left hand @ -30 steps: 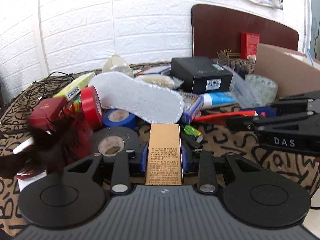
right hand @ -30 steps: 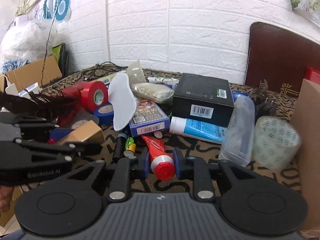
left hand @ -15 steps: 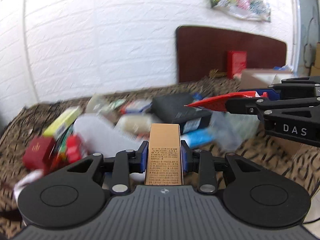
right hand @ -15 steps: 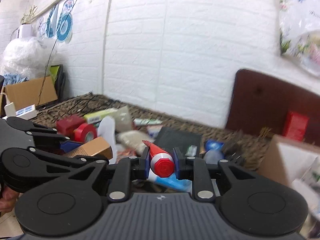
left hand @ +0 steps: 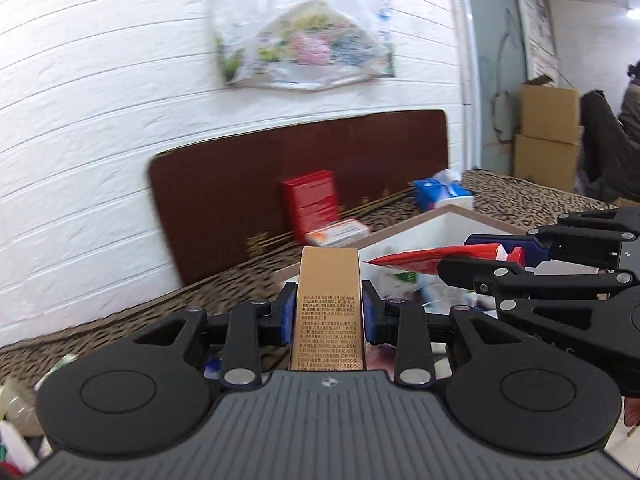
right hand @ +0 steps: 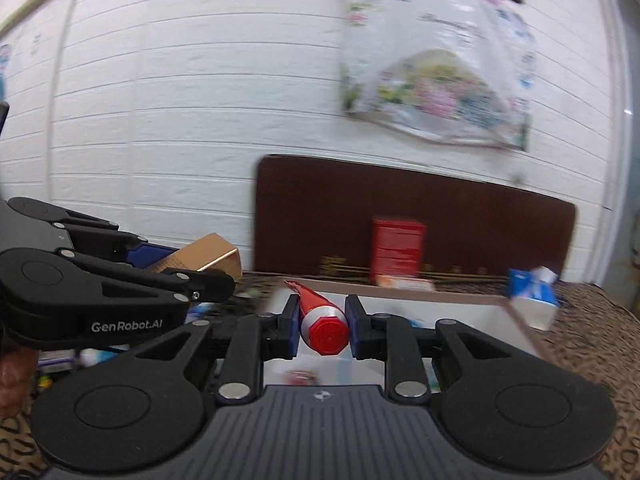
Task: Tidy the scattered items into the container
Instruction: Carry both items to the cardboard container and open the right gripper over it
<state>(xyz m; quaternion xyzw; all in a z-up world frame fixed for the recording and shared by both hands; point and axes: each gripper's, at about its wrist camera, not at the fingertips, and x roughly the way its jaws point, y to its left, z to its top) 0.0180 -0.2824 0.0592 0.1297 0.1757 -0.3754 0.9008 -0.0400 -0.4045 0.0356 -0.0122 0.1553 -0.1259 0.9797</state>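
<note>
Left gripper (left hand: pixel 329 316) clamps tan carton (left hand: pixel 329 280), long axis forward | right gripper (right hand: pixel 322 322) clamps red-capped tube (right hand: pixel 320 316), cap rearward | white-lined box (right hand: pixel 460 308) just ahead below both, right nearer.

The left tongs (left hand: pixel 329 312) clamp an upright tan box (left hand: pixel 329 300). Just right of it, the right tongs (left hand: pixel 516 254) pinch a red tube (left hand: pixel 424 260) above what seems a white-lined cardboard container (left hand: pixel 452 216).
</note>
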